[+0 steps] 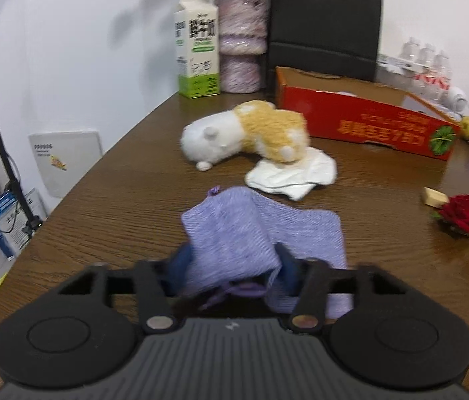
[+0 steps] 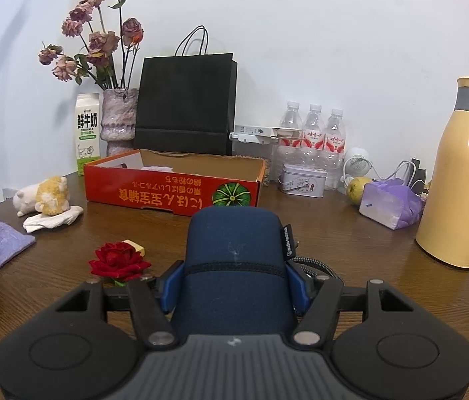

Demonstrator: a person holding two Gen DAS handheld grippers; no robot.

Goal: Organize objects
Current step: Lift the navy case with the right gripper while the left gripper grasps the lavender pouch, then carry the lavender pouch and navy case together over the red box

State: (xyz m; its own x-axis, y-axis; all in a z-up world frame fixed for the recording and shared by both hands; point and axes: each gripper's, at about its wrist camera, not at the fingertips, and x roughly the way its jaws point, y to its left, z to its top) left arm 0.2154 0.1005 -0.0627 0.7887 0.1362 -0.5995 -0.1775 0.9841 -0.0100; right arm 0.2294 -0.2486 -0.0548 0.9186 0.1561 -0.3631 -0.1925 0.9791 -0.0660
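Observation:
A purple knitted cloth (image 1: 261, 226) lies on the brown table (image 1: 101, 206), its near part bunched up between the blue fingers of my left gripper (image 1: 234, 266), which is shut on it. The same cloth (image 2: 1, 246) shows at the far left of the right wrist view. My right gripper (image 2: 234, 286) is shut on a dark blue zip case (image 2: 234, 240) held above the table. Beyond lie a white-and-yellow plush toy (image 1: 244, 133), a white cloth (image 1: 294, 173) and an open red cardboard box (image 1: 361, 123). A red rose (image 2: 118, 260) and a small beige block (image 2: 134, 246) sit close by.
Along the back wall stand a milk carton (image 2: 86, 133), a vase of dried flowers (image 2: 118, 120), a black paper bag (image 2: 184, 103), water bottles (image 2: 314, 133), a tin (image 2: 302, 180) and a yellow jug (image 2: 457, 180). A purple tissue pack (image 2: 391, 203) lies beside it. The table's edge curves at left (image 1: 51, 213).

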